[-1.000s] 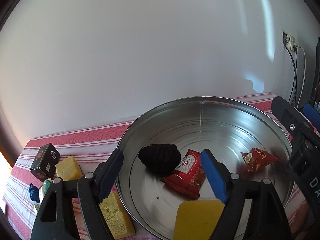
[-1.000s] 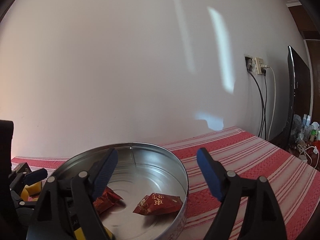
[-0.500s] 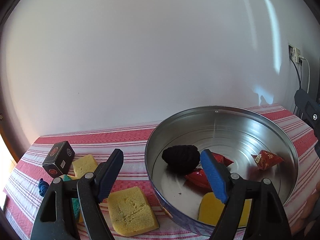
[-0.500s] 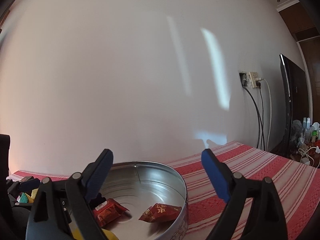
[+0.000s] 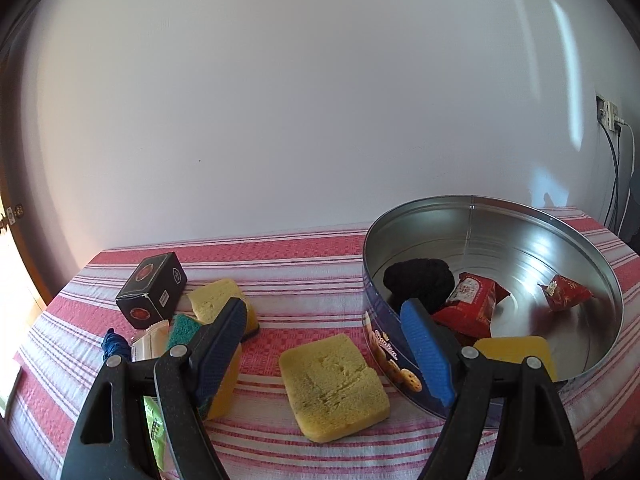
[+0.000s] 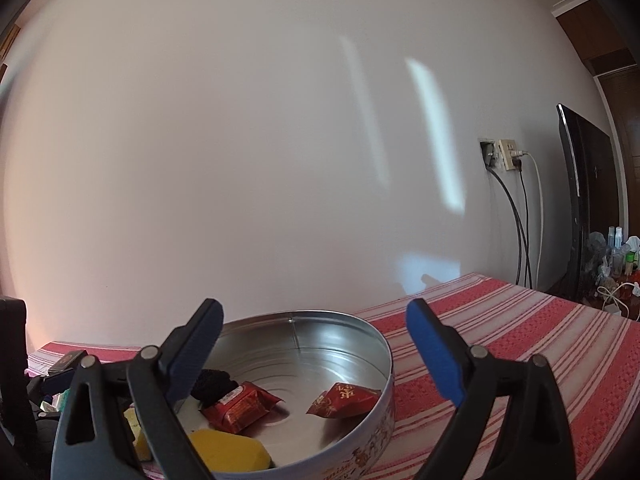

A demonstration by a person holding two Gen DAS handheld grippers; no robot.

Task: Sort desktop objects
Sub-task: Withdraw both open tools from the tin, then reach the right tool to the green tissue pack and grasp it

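Tin (image 5: 472, 216) shifted right, holding snack packets (image 5: 472, 304), sponge (image 5: 516, 350).

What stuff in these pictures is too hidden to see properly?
- Green-topped sponge, left wrist view: mostly behind the left gripper finger.
- Green packet, left wrist view: hidden behind the gripper frame, so its label is unreadable.
- Yellow sponge in the tin, right wrist view: cut off by the bottom edge.
- Black box, right wrist view: only a corner shows.

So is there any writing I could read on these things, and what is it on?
Cookie tin outer wall: script partly hidden, seems to read "Danisa".
Red snack packet: Chinese characters, too blurred to read.
Larger red packet: label too small.
Black box: emblems and label, unreadable.
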